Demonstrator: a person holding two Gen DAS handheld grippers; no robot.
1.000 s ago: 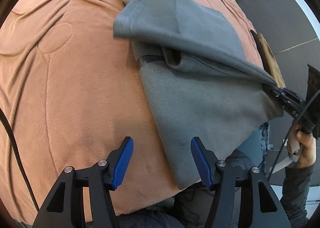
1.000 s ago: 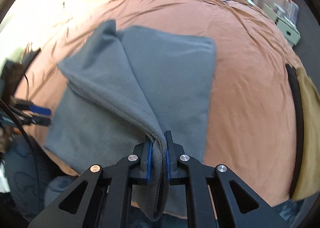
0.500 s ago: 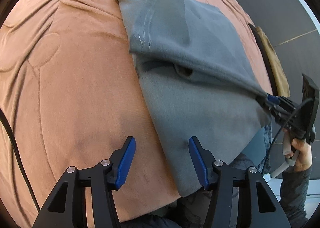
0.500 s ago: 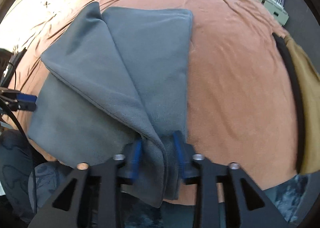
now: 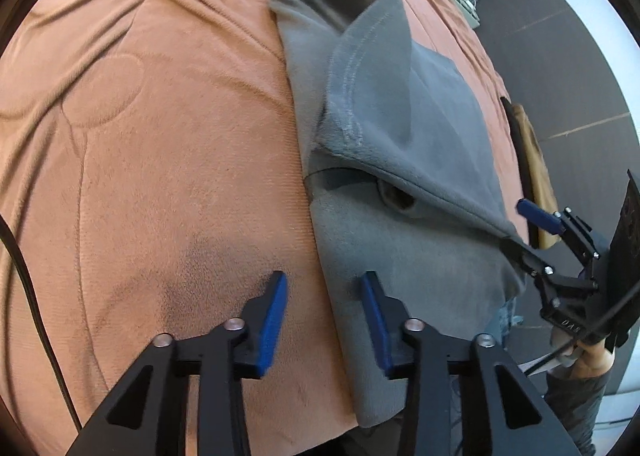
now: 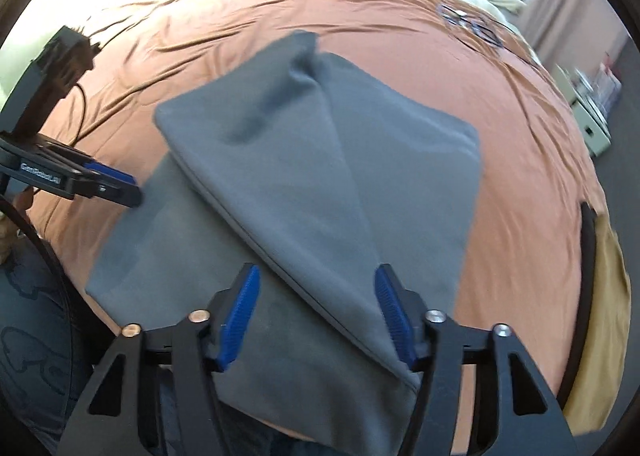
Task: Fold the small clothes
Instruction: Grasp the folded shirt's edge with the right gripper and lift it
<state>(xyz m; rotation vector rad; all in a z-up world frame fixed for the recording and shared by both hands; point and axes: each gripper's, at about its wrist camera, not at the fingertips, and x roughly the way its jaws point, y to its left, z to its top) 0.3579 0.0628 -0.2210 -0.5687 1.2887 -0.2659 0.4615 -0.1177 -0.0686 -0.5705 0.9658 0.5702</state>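
Note:
A grey garment lies half folded on the orange bedspread, one flap laid diagonally across it. My left gripper hovers over its near left edge. The jaws are closing, that edge runs between the blue pads, and they do not press on it. At the garment's right corner my right gripper has its jaws opening. In the right wrist view the right gripper straddles the flap's narrow end, pads clear of the cloth. The left gripper shows at the garment's left side.
A tan item with a black band lies at the bed's right edge. A black cable runs along the left. Thin wires lie far back on the spread. A white box stands beside the bed. The person's legs are near.
My right gripper has let go of the folded corner, and the flap now rests flat on the garment. The left gripper's jaws narrowed and shifted right onto the garment's edge.

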